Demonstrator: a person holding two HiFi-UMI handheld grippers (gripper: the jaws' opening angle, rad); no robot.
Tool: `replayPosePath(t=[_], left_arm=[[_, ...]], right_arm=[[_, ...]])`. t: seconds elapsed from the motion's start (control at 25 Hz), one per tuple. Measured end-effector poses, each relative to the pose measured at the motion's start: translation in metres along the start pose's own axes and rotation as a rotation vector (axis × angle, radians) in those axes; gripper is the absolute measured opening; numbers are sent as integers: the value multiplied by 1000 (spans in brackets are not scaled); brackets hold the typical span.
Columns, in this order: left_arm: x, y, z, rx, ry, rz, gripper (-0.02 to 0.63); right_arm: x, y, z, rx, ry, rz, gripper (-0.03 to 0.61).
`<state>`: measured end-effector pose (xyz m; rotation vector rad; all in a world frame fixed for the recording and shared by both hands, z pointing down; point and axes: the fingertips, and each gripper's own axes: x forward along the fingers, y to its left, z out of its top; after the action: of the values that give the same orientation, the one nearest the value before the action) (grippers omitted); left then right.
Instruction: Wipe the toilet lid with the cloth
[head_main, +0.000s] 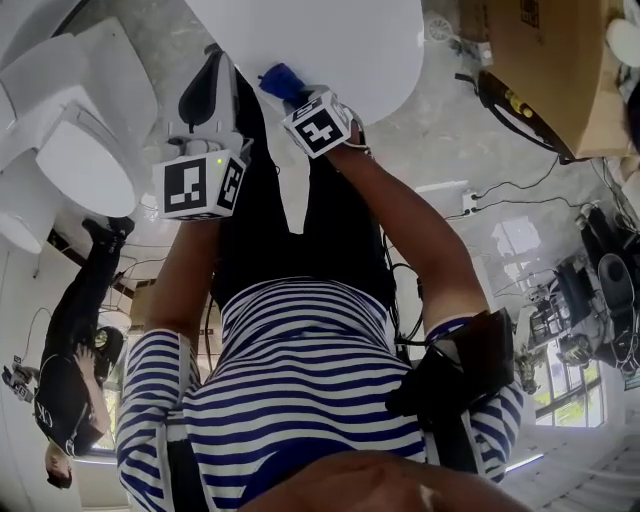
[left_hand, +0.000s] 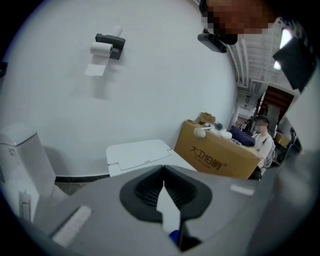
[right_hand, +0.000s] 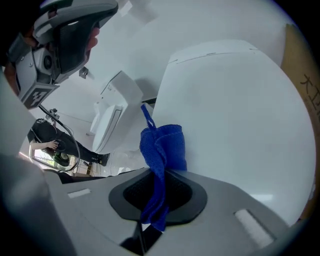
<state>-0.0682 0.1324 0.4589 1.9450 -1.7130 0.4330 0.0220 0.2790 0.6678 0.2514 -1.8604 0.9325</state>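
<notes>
The toilet lid (right_hand: 235, 110) is shown closed. The left gripper (left_hand: 164, 195) is held aside, jaws together on nothing. The right gripper (right_hand: 157, 192) is clamped on the blue cloth (right_hand: 162, 145), at the lid's near edge; contact cannot be confirmed. Wiping is judged barely begun.

A wide, smooth white toilet lid (head_main: 340, 45) fills the frame at 12 o'clock. At its lower edge shows a small blue cloth (head_main: 281, 79), sticking out from the tip of the right gripper (head_main: 295, 95), whose black-and-white marker cube sits just toward 5 o'clock of it. The grey-and-black left gripper (head_main: 212, 70) points the same way, just beside at 9 o'clock and apart from the cloth. A blue-and-white striped shirt (head_main: 300, 400) fills 6 o'clock. A second white toilet (head_main: 70, 150) stands at 10 o'clock and a brown cardboard box (head_main: 545, 70) at 2 o'clock. A person dressed in black (head_main: 75, 340) is at 8 o'clock, on the mottled grey floor (head_main: 450, 140).
</notes>
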Motion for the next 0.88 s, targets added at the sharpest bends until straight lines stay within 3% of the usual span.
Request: replayPosePath(t=[0.4, 0.88], left_arm=[[2, 23, -10, -23, 9, 19, 3], [4, 24, -5, -4, 15, 3, 3]], right_arm=[[31, 43, 13, -29, 17, 76, 49], [28, 57, 22, -21, -1, 96, 49]])
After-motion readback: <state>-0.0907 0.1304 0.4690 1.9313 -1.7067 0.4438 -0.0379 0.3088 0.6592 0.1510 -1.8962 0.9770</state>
